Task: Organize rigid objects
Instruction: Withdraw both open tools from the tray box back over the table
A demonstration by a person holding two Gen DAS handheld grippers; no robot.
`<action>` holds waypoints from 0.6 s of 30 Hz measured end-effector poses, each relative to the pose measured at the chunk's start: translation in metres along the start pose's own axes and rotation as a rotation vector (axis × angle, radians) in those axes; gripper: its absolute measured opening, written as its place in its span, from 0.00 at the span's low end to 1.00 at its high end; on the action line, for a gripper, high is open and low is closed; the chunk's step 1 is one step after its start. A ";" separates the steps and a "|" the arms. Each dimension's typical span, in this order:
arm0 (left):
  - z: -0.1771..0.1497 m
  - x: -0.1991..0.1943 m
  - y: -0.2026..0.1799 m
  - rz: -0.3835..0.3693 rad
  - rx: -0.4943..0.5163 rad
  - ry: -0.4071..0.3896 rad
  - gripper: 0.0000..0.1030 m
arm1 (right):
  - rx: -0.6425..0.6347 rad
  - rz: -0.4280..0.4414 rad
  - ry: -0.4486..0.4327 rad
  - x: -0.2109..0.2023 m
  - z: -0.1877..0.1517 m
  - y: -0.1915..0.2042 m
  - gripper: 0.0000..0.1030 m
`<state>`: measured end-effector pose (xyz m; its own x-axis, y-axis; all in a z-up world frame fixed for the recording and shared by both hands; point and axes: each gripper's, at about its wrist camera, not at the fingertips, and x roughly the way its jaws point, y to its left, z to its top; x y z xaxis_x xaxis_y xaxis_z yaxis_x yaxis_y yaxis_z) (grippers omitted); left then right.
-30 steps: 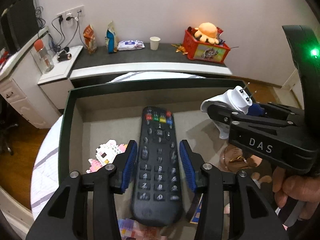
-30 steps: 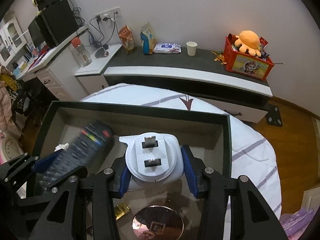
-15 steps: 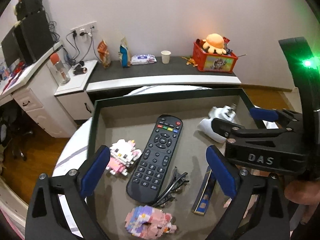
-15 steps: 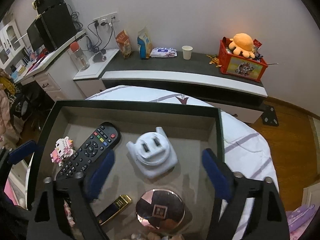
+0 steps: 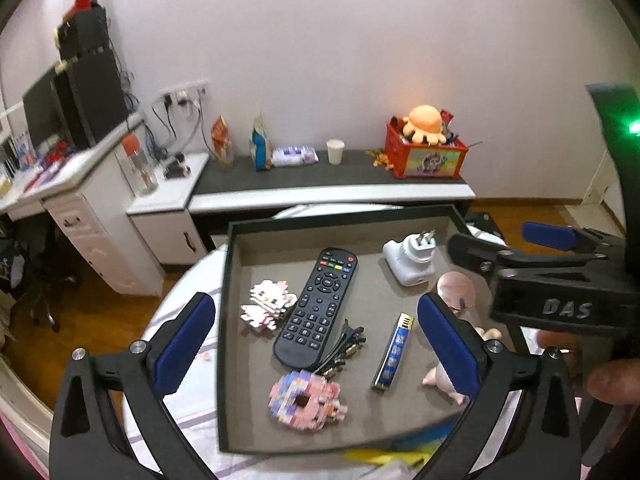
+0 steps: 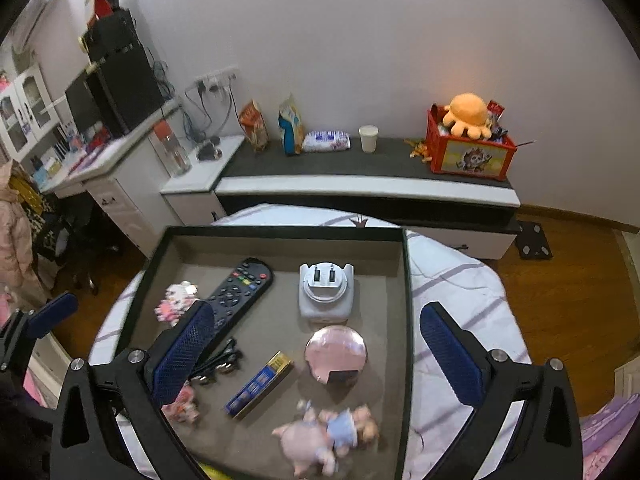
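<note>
Both grippers are hanging above the tray (image 6: 405, 280): the left gripper (image 5: 316, 344) spreads wide and empty, and the right gripper (image 6: 316, 354) is opening with nothing between its pads. The remote (image 5: 318, 306) and plug (image 6: 326, 292) are lying inside, apart. Better lifting straight clear, avoiding the rim.

From my right-wrist feed, the right tool's (image 6: 316, 354) left finger (image 6: 182, 356) covers the near end of the remote (image 6: 240, 290) and part of the hair clips (image 6: 218, 360). The pink block figure (image 6: 182, 404) beside it is mostly hidden. The plush doll (image 6: 328, 434) is smeared; I can't make out its details. On the left-wrist feed, the left tool's (image 5: 316, 344) right finger (image 5: 450, 344) hides most of that doll (image 5: 442, 384), and the tray's (image 5: 222, 320) near right corner is lost behind it. The round compact (image 5: 456, 290) is blurred.
</note>
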<state>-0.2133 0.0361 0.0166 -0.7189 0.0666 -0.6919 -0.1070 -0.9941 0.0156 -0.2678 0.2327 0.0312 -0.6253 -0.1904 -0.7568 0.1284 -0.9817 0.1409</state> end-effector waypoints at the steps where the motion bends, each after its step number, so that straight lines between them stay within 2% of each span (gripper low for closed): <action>1: -0.002 -0.007 0.000 0.005 0.004 -0.009 0.99 | 0.006 -0.001 -0.016 -0.011 -0.004 0.000 1.00; 10: -0.032 -0.075 -0.004 0.007 0.010 -0.058 0.99 | 0.015 -0.010 -0.108 -0.094 -0.051 0.007 1.00; 18: -0.075 -0.124 -0.007 0.021 -0.006 -0.084 1.00 | 0.035 -0.032 -0.142 -0.140 -0.108 0.007 1.00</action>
<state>-0.0720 0.0287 0.0479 -0.7761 0.0524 -0.6284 -0.0874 -0.9959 0.0249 -0.0957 0.2533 0.0691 -0.7317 -0.1558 -0.6636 0.0812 -0.9865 0.1421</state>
